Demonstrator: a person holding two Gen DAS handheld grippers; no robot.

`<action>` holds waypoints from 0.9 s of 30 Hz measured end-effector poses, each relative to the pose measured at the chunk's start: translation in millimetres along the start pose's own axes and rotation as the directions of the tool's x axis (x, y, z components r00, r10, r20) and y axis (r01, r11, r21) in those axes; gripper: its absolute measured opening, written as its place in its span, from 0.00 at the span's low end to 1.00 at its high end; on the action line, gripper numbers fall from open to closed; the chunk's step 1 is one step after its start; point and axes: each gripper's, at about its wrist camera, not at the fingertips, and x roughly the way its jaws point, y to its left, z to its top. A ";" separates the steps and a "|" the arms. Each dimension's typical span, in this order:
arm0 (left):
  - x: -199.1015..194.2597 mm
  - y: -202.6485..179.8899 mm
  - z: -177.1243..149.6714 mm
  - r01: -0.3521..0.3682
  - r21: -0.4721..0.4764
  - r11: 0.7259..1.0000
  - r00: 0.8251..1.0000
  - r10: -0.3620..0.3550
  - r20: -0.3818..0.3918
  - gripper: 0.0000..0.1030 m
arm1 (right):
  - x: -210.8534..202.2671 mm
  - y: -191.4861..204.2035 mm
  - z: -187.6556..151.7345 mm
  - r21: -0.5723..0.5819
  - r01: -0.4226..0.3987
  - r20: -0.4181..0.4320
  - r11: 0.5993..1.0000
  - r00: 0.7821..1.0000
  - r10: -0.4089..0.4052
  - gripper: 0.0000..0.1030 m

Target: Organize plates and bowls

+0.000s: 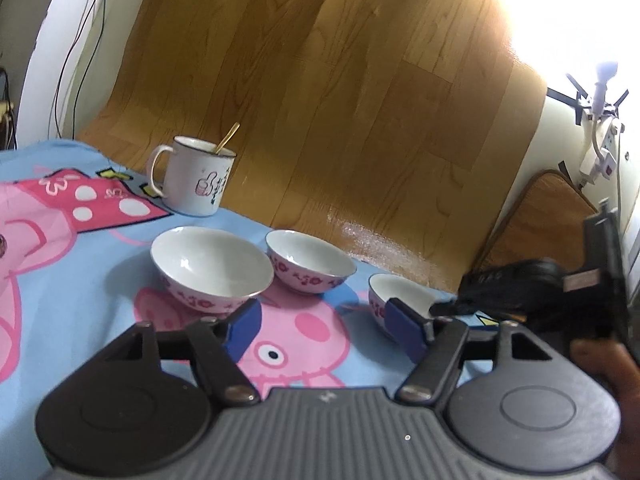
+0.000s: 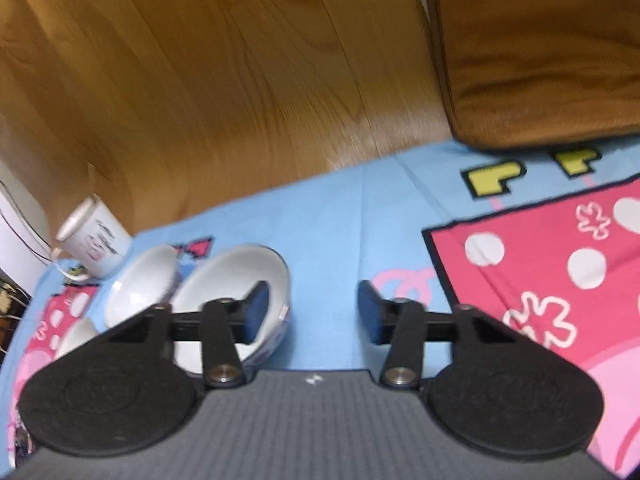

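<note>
Three white bowls with pink flower rims sit on a cartoon tablecloth. In the left wrist view the left bowl and middle bowl stand ahead of my open, empty left gripper. The right bowl is partly hidden behind my right blue fingertip and the other hand-held gripper. In the right wrist view my right gripper is open; its left fingertip hangs over the nearest bowl, the rim between the jaws. A second bowl and a third bowl lie further left.
A white mug with a gold spoon stands behind the bowls near the cloth's far edge; it also shows in the right wrist view. A wood-pattern sheet rises behind. A brown cushion lies at the right. Cables hang at left.
</note>
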 end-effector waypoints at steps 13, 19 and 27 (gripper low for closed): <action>0.1 7.0 1.7 0.031 -0.052 0.998 0.999 -0.032 -0.017 0.68 | -30.9 15.9 -17.4 -0.037 -0.090 -0.089 0.995 0.992 0.086 0.08; -4.0 3.6 0.1 0.098 -0.038 0.994 0.995 -0.099 -0.025 0.68 | -69.1 4.3 -43.0 -0.032 -0.148 -0.153 0.988 0.978 0.142 0.08; -6.2 -15.8 -7.2 0.300 0.027 0.954 0.951 -0.296 -0.087 0.68 | -108.3 -17.0 -74.6 -0.011 -0.155 -0.197 0.988 0.969 0.150 0.09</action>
